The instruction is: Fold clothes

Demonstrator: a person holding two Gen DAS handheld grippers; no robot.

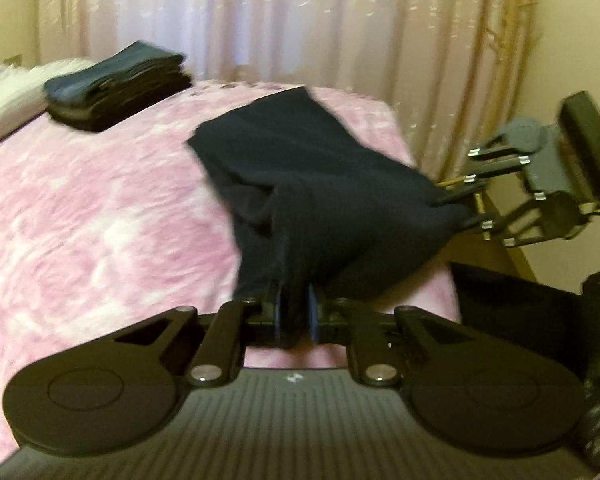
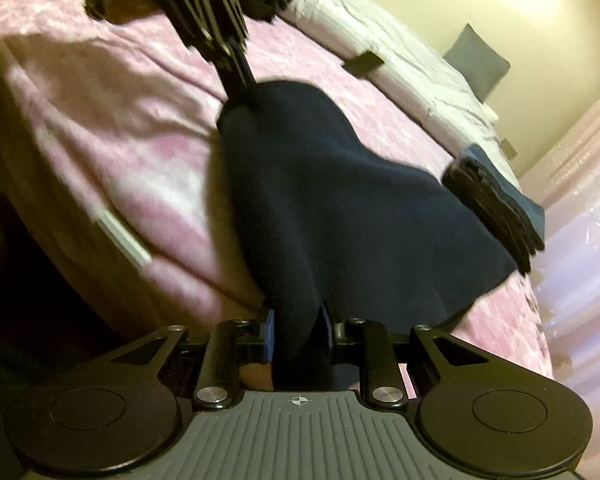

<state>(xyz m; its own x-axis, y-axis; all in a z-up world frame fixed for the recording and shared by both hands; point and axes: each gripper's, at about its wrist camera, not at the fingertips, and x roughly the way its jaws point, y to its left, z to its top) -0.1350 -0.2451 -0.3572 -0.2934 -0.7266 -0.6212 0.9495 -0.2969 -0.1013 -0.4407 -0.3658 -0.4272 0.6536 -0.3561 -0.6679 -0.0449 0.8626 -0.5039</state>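
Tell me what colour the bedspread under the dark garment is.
The bedspread is mottled pink and white, clearest in the left wrist view.

Black left gripper point(image 1: 295, 316), blue-padded jaws

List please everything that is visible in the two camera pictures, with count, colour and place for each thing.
dark garment: one, navy, on the pink bedspread, near edge lifted between both grippers
folded stack: one pile, dark blue and black, on the far part of the bed
pink bedspread: one, pink and white, covering the bed
white bedding: one, white, at the head of the bed
grey pillow: one, grey, against the wall
curtain: one, pale pink, behind the bed
left gripper: one, black, shut on one corner of the garment
right gripper: one, black, shut on the other corner
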